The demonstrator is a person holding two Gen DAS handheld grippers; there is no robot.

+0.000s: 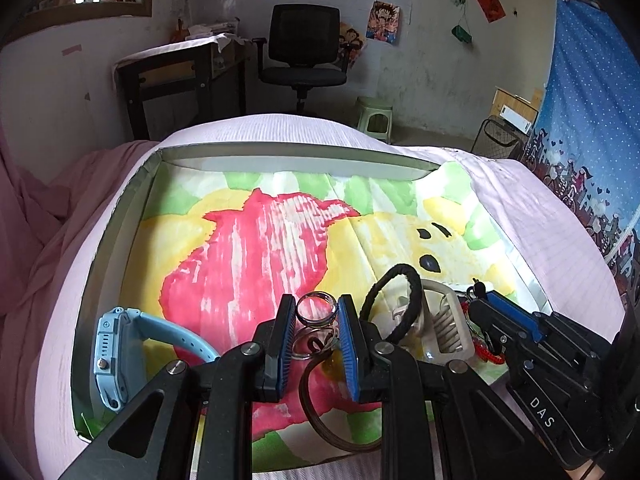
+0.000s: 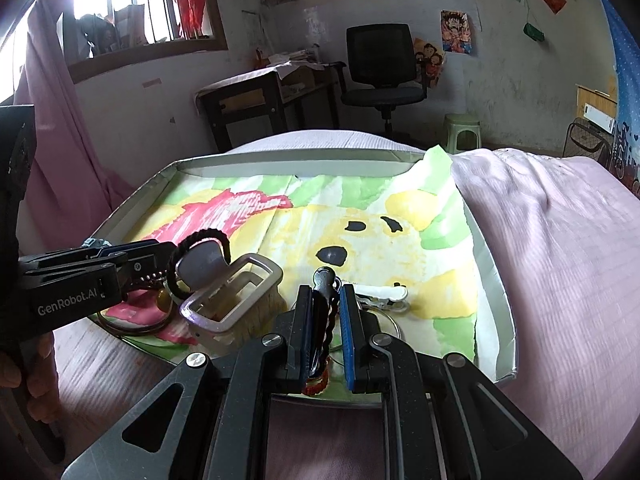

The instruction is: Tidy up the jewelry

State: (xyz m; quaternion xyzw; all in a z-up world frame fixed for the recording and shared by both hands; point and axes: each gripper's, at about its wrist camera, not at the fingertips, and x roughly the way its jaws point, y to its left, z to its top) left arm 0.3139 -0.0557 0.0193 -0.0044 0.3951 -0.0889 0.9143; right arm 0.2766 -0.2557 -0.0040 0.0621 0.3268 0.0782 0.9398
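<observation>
Tool on my left (image 1: 317, 312) is clamped across a clear ring (image 1: 317, 309), lifted just above the tray (image 1: 120, 216) near the blue watch (image 1: 116, 356); it's light, hard and slippery, so I grip its outer band squarely. My right tool (image 2: 325, 304) pinches a black clip (image 2: 325, 280) with a soft braided cord.

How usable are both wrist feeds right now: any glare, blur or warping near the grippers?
Left wrist view: the ring between the left gripper fingers is sharp; the tray rim bows from fisheye. Right wrist view: the window is blown out, the foreground bedsheet soft, and the braided cord at the right gripper readable.
</observation>
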